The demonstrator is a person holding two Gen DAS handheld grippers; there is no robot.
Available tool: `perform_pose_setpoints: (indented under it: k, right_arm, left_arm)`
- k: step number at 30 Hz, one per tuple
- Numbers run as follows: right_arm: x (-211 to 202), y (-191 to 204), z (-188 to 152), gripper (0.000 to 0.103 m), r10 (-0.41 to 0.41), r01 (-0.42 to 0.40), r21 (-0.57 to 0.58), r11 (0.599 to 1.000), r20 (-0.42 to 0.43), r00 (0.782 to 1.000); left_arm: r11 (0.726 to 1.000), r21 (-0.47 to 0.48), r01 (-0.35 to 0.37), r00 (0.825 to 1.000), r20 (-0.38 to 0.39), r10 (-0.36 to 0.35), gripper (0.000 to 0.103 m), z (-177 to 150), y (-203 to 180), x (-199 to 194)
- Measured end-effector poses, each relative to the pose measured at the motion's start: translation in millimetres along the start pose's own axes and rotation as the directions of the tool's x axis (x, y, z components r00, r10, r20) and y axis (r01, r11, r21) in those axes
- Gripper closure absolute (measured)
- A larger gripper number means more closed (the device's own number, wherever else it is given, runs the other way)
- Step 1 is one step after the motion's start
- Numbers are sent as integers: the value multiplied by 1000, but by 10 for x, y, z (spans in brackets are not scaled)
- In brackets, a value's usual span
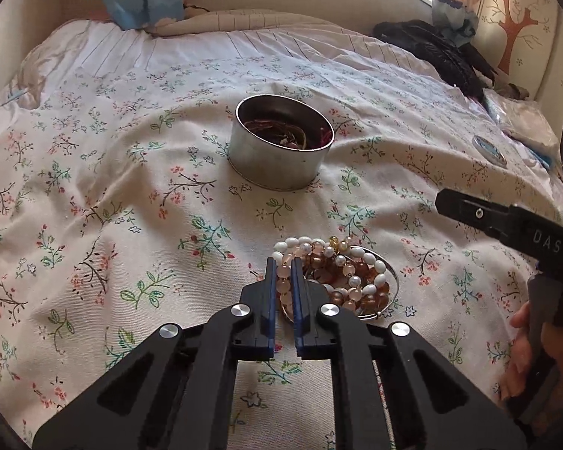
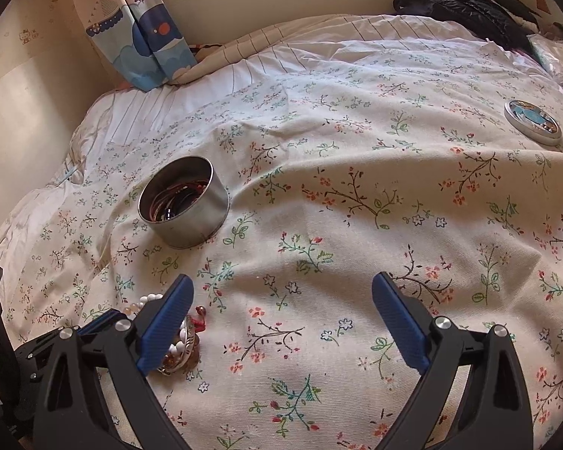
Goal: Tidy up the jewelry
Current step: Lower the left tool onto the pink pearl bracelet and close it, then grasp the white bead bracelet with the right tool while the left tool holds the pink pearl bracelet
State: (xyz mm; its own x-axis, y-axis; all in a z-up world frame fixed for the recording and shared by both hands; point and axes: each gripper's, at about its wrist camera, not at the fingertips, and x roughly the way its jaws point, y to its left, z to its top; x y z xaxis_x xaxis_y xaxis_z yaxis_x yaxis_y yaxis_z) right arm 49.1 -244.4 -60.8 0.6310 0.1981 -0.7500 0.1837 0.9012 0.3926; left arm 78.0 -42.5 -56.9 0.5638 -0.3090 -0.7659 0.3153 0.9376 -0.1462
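Left wrist view: left gripper [image 1: 284, 268] sits over a heap of bead bracelets [image 1: 341, 277] on the floral bedspread [image 1: 94, 195], blue pads pinched on a pale pink bead bracelet [image 1: 283, 281] at the near-left edge of the heap. Heap is white, pink and amber beads, with a thin metal bangle [image 1: 392, 277] curving round its right side. Open round metal tin [image 1: 281, 142] stands beyond the heap, well apart, dark red and brown bands inside. Tin lid [image 1: 489, 151] lies flat far right of the tin. Right gripper [image 1: 506, 221] comes in from the right of the heap, apart from it; cannot tell its finger state here; a hand [image 1: 521, 356] holds its grip. Black jacket [image 1: 439, 52] at the far right of the bed. Right wrist view: right gripper [image 2: 281, 318] has fingers spread wide over bare bedspread, nothing between them. Bracelet heap [image 2: 180, 345] is partly hidden behind its left finger, with the left gripper's blue pads just left of it. Tin [image 2: 185, 202] stands beyond the heap; lid [image 2: 533, 122] far right of the tin.
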Motion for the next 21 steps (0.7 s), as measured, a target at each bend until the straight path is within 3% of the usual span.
perform_pose_setpoints:
  k: [5,10,19,21]
  right_arm:
    - [1,4,-6,11,1,-1,0,1000,-1,1000]
    - [62,89,-21,11,30,-31,-31,999,-30,999]
    - [234,729,-95,12,98,-113,-295,949,-66,993]
    - [292,860,-104,20,105,-126,-349,928,-79,991]
  left_arm:
    - [999,-51,1,999,37,1,96,43,118,-83]
    - [987,-133,-93,995,26,97,96,62,334,-78]
    - [957,-224,-187,982,-36,184,96,18,613,-10]
    - [955,-233,-185,983,-47,179,96,11,631,12]
